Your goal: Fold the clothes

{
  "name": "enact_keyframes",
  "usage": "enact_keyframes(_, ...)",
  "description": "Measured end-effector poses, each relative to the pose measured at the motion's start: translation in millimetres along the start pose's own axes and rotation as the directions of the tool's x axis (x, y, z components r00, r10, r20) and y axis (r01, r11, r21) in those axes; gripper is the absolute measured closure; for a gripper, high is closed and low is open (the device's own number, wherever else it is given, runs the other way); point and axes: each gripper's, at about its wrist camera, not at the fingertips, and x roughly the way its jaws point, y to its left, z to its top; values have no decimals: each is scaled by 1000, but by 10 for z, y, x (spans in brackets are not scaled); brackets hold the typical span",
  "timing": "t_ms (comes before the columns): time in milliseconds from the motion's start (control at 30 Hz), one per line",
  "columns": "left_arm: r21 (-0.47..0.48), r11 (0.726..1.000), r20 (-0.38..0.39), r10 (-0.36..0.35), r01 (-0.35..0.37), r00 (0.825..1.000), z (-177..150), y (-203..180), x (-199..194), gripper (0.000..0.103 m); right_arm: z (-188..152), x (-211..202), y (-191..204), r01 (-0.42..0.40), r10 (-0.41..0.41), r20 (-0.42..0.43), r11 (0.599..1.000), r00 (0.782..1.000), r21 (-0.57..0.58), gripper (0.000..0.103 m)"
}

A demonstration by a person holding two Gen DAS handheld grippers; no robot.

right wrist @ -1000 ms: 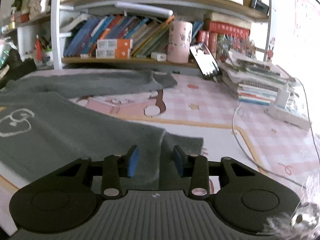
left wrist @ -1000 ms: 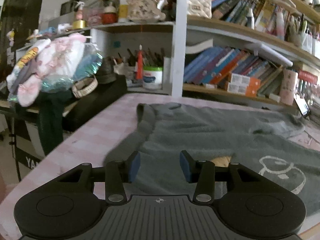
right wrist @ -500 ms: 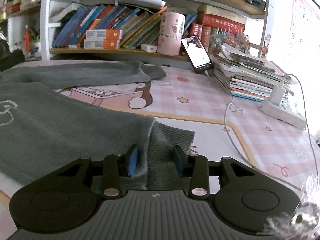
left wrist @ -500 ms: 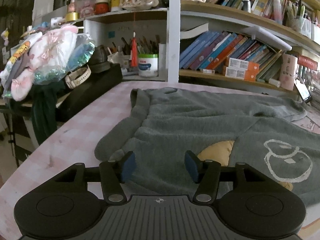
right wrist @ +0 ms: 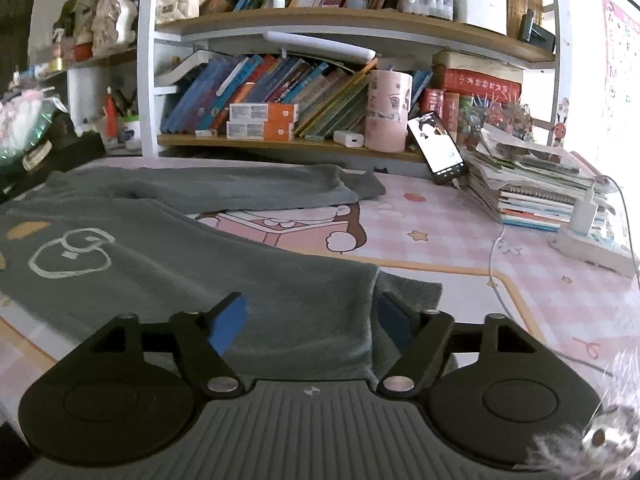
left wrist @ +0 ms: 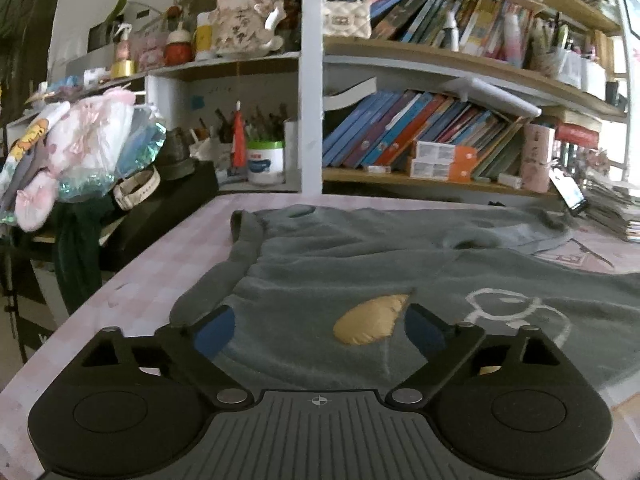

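Observation:
A grey fleece sweater [left wrist: 360, 264] lies spread on the pink checked table, with a tan patch [left wrist: 370, 322] and a white outline drawing [left wrist: 516, 312] on its front. One sleeve [left wrist: 208, 288] lies along the left side. My left gripper [left wrist: 318, 328] hovers over the sweater's near edge, jaws opening wide, nothing pinched between the blue pads. In the right wrist view the sweater [right wrist: 192, 264] ends in a ribbed hem [right wrist: 404, 292]. My right gripper [right wrist: 310, 318] stands over that hem corner, jaws opening, pads off the cloth. The other sleeve [right wrist: 240, 186] stretches across the back.
A bookshelf [right wrist: 304, 144] full of books runs along the table's far side. A phone [right wrist: 438, 148] leans on a stack of magazines [right wrist: 536, 188] at right, with a white charger and cable [right wrist: 584, 212]. A dark stand with pink clothes [left wrist: 76, 152] is off the table's left edge.
Both grippers released the sweater and spread their jaws wide. Each has backed off slightly, so more of the sweater shows, with the tan patch now uncovered in the left wrist view.

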Motion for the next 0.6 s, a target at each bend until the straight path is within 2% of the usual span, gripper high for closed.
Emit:
enact_keyframes(200, 71, 997, -12, -6, 7, 1000, -47, -140, -40, 1, -23, -54, 19, -7, 7, 0, 1000, 1000, 3, 18)
enact_keyframes(600, 175, 982, -27, -62, 65, 998, -117, -430, -29, 0, -96, -36, 65, -29, 29, -24, 1000, 999, 5, 15)
